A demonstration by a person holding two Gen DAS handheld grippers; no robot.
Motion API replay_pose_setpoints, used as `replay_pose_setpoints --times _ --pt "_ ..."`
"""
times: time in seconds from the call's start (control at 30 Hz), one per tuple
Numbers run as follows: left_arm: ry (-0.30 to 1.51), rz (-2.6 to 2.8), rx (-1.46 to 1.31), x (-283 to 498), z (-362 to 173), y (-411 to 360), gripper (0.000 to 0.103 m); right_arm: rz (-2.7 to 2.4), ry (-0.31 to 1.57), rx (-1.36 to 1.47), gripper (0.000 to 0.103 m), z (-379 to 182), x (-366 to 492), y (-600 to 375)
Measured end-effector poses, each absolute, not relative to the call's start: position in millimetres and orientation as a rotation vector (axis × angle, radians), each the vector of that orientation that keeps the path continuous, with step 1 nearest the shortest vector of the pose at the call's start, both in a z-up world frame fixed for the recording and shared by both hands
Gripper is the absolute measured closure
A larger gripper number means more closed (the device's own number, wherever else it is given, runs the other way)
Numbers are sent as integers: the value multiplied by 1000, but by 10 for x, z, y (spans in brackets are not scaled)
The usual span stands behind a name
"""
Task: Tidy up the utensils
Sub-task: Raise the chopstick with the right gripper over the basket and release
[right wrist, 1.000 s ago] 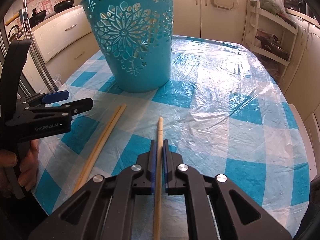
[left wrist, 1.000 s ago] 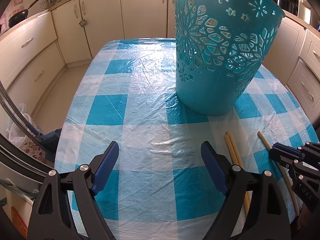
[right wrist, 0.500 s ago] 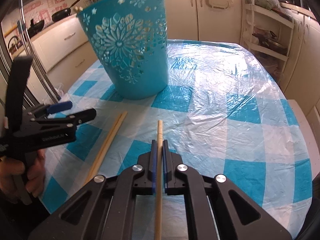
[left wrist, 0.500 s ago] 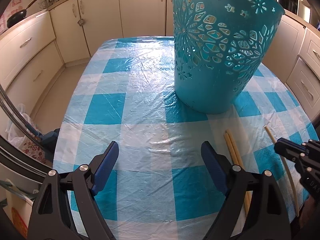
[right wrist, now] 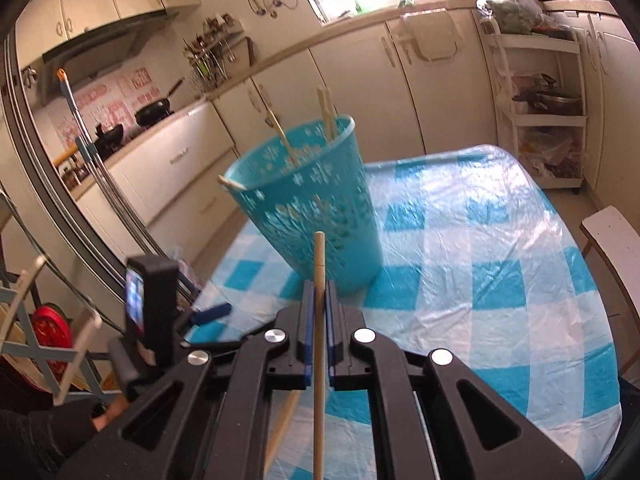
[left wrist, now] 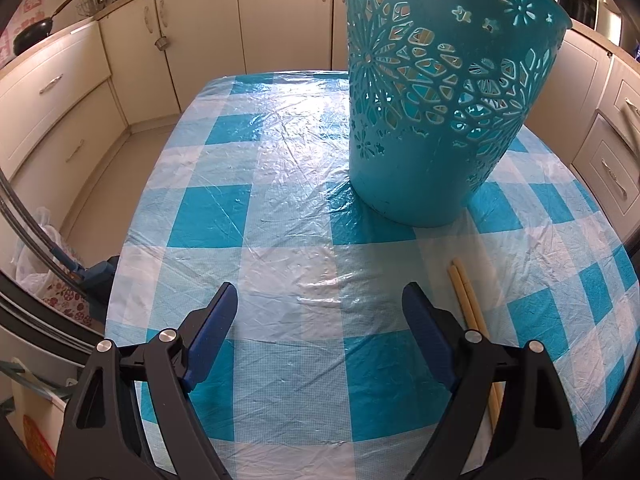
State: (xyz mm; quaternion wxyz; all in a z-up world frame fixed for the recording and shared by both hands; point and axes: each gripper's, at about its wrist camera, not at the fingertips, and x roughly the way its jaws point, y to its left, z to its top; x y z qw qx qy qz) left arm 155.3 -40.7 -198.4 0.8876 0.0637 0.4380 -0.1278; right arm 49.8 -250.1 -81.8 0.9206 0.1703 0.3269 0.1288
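Chopstick now off table, in raised right tool.

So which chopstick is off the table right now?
The chopstick clamped in the right gripper; the pair lies on the tablecloth, others stand in the basket.

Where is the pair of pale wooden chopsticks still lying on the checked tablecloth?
In the left wrist view, the pair of pale wooden chopsticks lies side by side at lower right, just beyond the open left gripper, nearer than the teal cut-out plastic basket.
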Motion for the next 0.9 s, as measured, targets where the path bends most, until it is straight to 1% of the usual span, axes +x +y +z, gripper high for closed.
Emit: replay_pose_setpoints --times 0.33,0.6,0.73,0.9 --pt "911 -266 133 1557 -1986 -408 22 314 522 353 97 -240 596 -2471" --pt "913 -267 129 1561 -1984 -408 22 275 349 364 97 273 1063 -2466" --pt "915 -272 124 1564 -2003 -397 22 224 287 371 97 372 1320 -2465" --pt "916 -278 119 1578 -2005 -382 22 129 272 354 97 265 1614 -2468"
